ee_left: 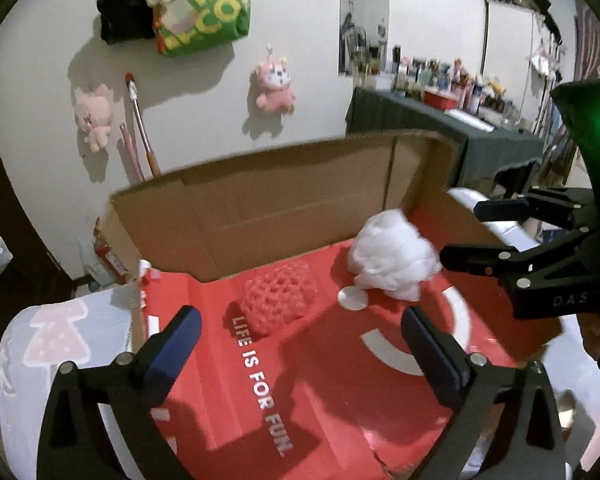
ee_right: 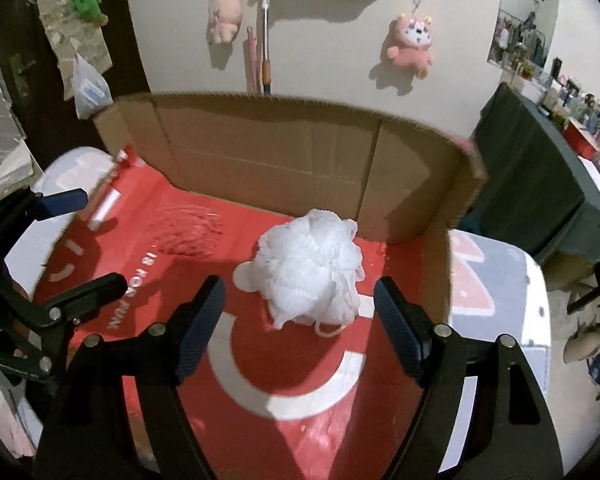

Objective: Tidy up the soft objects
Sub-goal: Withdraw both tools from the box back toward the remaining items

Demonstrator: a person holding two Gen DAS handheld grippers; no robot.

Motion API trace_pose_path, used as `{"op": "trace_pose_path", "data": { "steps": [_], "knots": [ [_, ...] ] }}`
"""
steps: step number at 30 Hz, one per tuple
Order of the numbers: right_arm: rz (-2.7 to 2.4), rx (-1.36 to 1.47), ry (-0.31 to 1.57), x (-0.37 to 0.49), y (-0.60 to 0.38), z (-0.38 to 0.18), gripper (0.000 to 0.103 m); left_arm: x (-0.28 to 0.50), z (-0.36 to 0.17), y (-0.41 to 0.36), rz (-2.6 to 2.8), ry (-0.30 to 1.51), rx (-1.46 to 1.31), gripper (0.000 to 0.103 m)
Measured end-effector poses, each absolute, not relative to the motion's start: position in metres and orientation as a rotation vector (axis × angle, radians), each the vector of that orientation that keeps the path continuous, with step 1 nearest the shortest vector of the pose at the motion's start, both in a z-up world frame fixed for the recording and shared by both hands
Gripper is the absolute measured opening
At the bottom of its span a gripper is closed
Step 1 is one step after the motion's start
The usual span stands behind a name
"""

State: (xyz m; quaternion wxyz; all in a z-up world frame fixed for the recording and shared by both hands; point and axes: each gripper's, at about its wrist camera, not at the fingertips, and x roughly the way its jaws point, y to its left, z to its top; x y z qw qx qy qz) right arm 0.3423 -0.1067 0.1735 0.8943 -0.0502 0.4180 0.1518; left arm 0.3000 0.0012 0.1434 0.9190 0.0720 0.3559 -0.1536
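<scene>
With both the puff (ee_right: 310, 268) and the red net (ee_left: 278, 300) lying loose in the box (ee_right: 268, 152), near its back wall, your left gripper (ee_left: 296, 354) and right gripper (ee_right: 300, 330) stand spread and empty; judge placement complete, with nothing else visibly outstanding.

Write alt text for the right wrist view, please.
A white mesh bath pouf lies on the red floor of an open cardboard box, just beyond the right tongs, which stand open and empty. The left tongs show at left.
</scene>
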Motion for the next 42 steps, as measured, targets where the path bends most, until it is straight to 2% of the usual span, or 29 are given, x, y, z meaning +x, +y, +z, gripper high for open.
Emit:
{"op": "trace_pose_path", "data": {
  "steps": [3, 11, 14, 16, 18, 21, 30, 36, 42],
  "knots": [
    [0.318, -0.107, 0.802, 0.315, -0.109, 0.193, 0.085, 0.275, 0.159, 0.004, -0.323, 0.680, 0.131, 0.103],
    [0.321, -0.092, 0.667, 0.233, -0.122, 0.234, 0.086, 0.196, 0.199, 0.009, -0.333, 0.541, 0.071, 0.103],
    [0.312, -0.095, 0.613, 0.200, -0.125, 0.246, 0.087, 0.169, 0.207, 0.010, -0.343, 0.504, 0.061, 0.103],
    [0.324, -0.104, 0.564, 0.175, -0.126, 0.253, 0.093, 0.150, 0.211, 0.009, -0.338, 0.470, 0.058, 0.103],
    [0.330, -0.108, 0.522, 0.154, -0.127, 0.257, 0.095, 0.132, 0.213, 0.009, -0.334, 0.439, 0.049, 0.103],
    [0.329, -0.115, 0.483, 0.125, -0.127, 0.257, 0.095, 0.106, 0.211, 0.009, -0.320, 0.396, 0.031, 0.103],
    [0.263, -0.111, 0.369, 0.049, -0.129, 0.232, 0.096, 0.028, 0.194, 0.004, -0.282, 0.251, 0.010, 0.103],
    [0.203, -0.104, 0.322, 0.009, -0.122, 0.191, 0.098, -0.003, 0.163, -0.001, -0.266, 0.247, -0.008, 0.103],
    [0.173, -0.066, 0.360, -0.004, -0.123, 0.151, 0.098, -0.011, 0.130, -0.002, -0.233, 0.280, -0.013, 0.103]
  ]
}}
